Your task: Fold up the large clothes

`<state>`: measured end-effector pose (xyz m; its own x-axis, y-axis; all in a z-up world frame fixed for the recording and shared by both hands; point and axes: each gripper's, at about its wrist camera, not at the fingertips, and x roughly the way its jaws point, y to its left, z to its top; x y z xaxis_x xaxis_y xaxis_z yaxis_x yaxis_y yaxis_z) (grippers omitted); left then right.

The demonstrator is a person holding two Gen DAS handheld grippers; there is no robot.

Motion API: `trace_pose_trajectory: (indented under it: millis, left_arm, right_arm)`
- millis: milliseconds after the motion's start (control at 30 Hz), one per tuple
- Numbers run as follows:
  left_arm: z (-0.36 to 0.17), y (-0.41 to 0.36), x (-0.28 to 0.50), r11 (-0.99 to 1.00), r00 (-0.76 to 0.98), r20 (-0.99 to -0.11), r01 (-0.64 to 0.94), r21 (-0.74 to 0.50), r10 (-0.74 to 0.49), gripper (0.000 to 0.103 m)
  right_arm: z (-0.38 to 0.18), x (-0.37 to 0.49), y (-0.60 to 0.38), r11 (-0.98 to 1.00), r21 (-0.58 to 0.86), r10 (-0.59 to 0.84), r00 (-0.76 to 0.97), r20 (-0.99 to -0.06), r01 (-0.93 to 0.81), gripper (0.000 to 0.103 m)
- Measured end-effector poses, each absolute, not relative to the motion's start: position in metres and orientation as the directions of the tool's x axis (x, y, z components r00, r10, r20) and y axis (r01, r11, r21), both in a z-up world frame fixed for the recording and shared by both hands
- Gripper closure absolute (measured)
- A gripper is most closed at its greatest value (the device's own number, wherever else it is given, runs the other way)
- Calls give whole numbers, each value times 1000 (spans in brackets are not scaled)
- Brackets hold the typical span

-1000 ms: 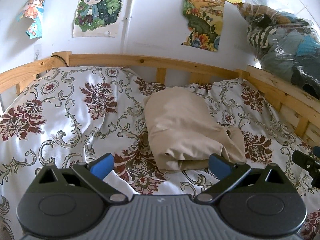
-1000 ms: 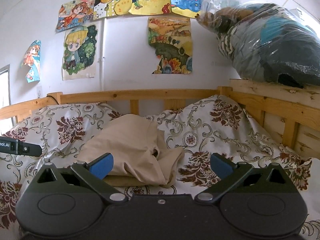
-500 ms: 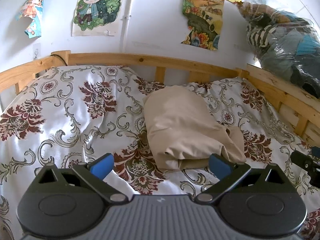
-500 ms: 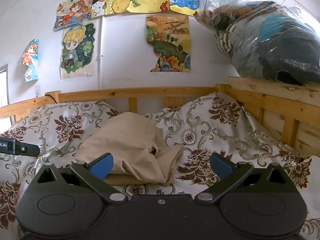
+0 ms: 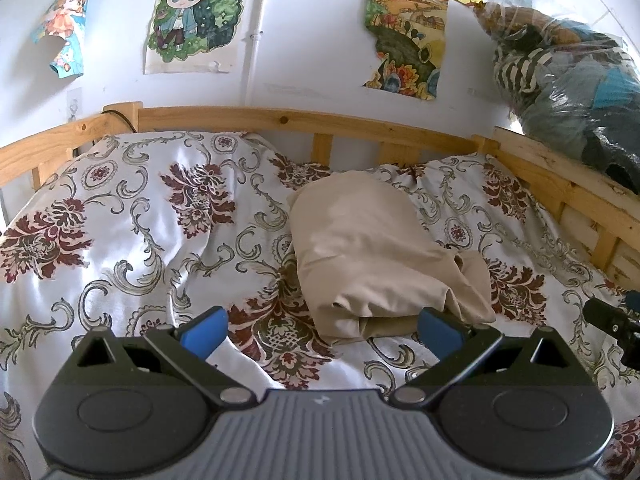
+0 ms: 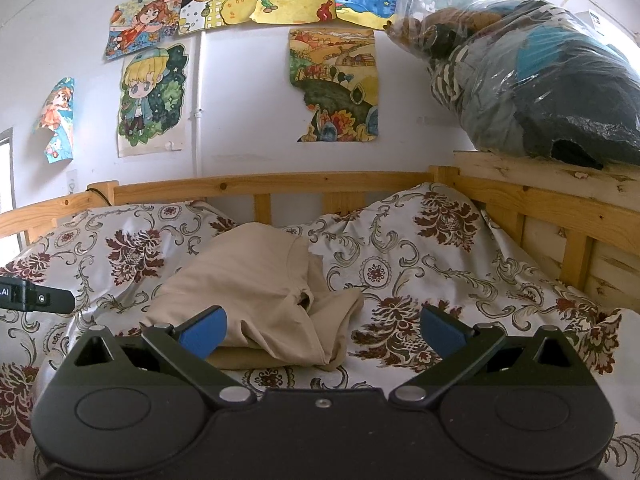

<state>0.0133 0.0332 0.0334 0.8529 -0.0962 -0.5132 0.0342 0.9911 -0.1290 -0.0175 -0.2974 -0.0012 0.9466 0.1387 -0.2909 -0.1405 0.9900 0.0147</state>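
Note:
A beige garment (image 5: 372, 252) lies folded into a thick bundle on the floral bedspread (image 5: 132, 240), right of the bed's middle. In the right wrist view the garment (image 6: 256, 280) shows a loose flap at its right side. My left gripper (image 5: 322, 330) is open and empty, just in front of the bundle's near edge. My right gripper (image 6: 322, 330) is open and empty, in front of the bundle's right end. Each gripper's tip shows at the edge of the other's view.
A wooden bed rail (image 5: 280, 118) runs along the back and right side (image 6: 560, 208). A clear plastic bag of clothes (image 6: 532, 80) sits on the right rail. Posters hang on the white wall (image 6: 240, 120).
Both views have shifted slightly; the grippers have drifted a little, staying open. The garment has not moved.

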Motion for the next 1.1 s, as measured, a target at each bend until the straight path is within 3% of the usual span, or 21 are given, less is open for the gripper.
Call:
trace_pose_trajectory:
  millis: [1100]
  left_arm:
    - [28, 31, 11, 995, 848, -522, 58, -85, -94, 1]
  right_arm:
    - [0, -17, -298, 990, 14, 140, 946, -293, -142, 1]
